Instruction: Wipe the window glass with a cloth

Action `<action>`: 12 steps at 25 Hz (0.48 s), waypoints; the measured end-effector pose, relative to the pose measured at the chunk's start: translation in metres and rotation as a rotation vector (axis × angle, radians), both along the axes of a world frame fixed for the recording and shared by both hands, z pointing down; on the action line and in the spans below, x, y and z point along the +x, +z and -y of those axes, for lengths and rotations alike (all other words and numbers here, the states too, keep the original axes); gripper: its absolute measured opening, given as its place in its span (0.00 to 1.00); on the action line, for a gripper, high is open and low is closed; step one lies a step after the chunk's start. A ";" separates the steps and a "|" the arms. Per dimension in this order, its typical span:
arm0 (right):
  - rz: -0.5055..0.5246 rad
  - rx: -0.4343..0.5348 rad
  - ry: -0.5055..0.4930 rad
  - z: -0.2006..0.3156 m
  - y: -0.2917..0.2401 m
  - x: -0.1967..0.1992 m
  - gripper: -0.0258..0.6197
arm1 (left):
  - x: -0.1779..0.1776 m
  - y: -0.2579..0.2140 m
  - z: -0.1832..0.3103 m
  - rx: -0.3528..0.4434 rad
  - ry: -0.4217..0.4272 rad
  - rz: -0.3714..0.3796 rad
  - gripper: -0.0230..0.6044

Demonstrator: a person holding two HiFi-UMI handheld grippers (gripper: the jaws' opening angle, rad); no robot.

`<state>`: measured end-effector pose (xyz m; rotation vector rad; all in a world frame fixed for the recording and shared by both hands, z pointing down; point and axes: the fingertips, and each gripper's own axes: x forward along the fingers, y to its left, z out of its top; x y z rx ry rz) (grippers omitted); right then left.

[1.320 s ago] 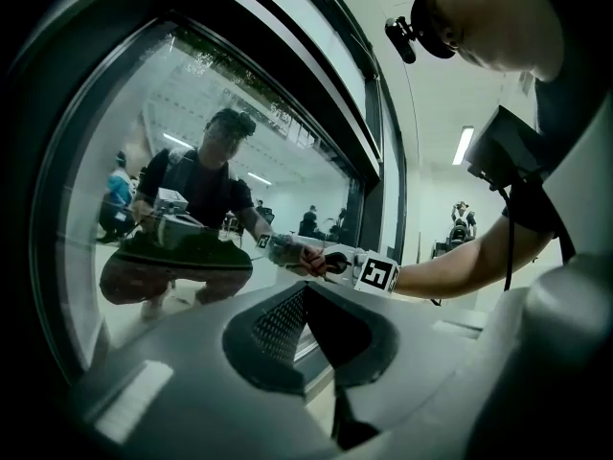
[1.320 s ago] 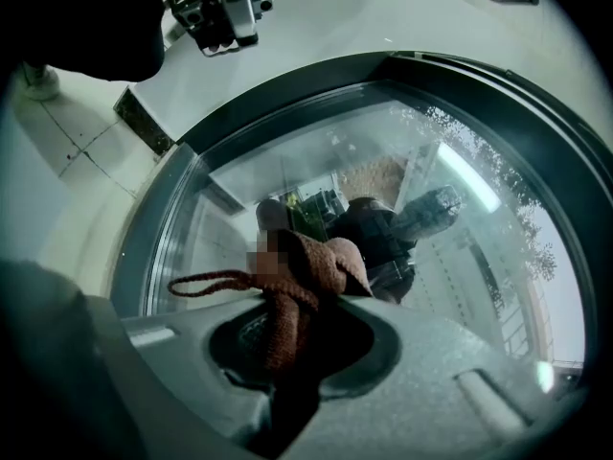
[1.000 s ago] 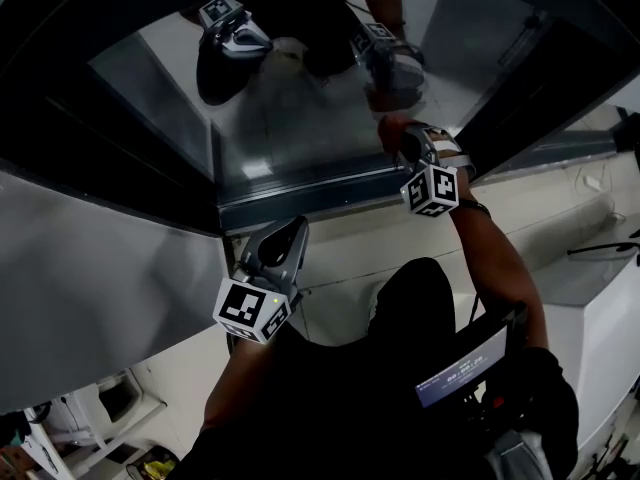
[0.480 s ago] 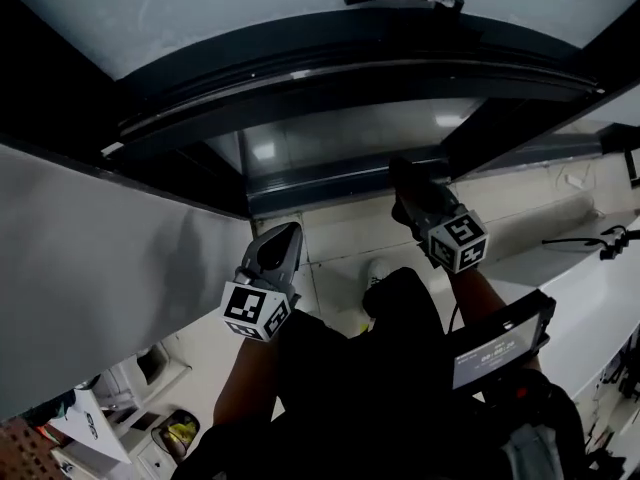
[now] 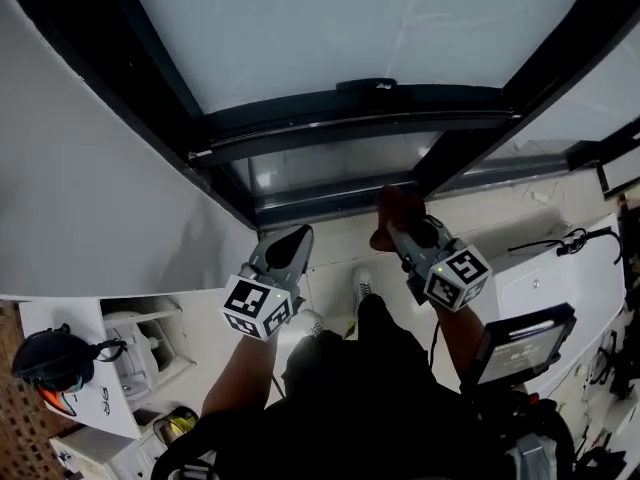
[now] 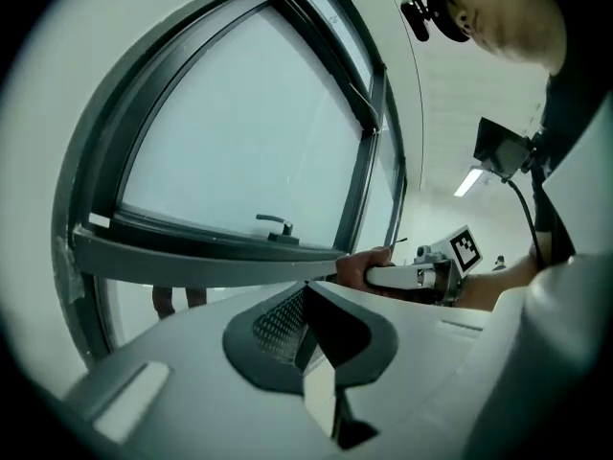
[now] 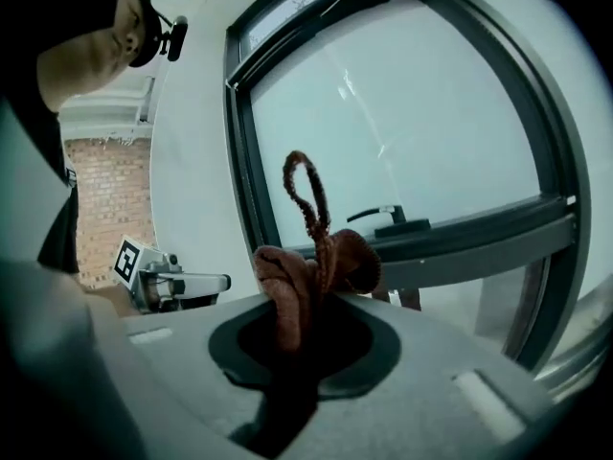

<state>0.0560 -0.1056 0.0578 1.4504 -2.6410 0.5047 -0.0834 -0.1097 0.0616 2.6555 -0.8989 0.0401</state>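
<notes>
The window glass fills the top of the head view inside a dark frame, with a black handle on the crossbar. My right gripper is shut on a reddish-brown cloth just below the lower pane; whether the cloth touches the frame I cannot tell. In the right gripper view the cloth bunches out of the jaws of that gripper, a loop sticking up before the glass. My left gripper hangs shut and empty below the frame's left corner. The left gripper view shows its closed jaws.
A white wall panel runs down the left of the window. A white counter with a black cable lies at the right. A dark headset rests on a white box at lower left. A small screen hangs at my chest.
The head view has swung upward, bringing the upper pane and handle into sight. My right gripper with the cloth has come down off the lower pane, nearer my body. The left gripper has barely moved.
</notes>
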 end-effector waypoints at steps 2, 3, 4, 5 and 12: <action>0.038 0.029 0.000 -0.017 -0.026 -0.003 0.10 | 0.003 -0.025 -0.014 0.018 0.023 -0.033 0.06; 0.052 0.048 -0.001 -0.025 -0.036 -0.004 0.10 | 0.004 -0.035 -0.020 0.033 0.028 -0.040 0.06; 0.064 0.067 -0.004 -0.032 -0.045 -0.005 0.10 | 0.005 -0.043 -0.026 0.047 0.027 -0.040 0.06; 0.075 0.083 -0.009 -0.038 -0.053 -0.006 0.10 | 0.006 -0.049 -0.031 0.057 0.022 -0.034 0.06; 0.108 0.136 -0.081 -0.096 -0.074 0.005 0.10 | 0.023 -0.053 -0.085 0.078 -0.032 0.023 0.06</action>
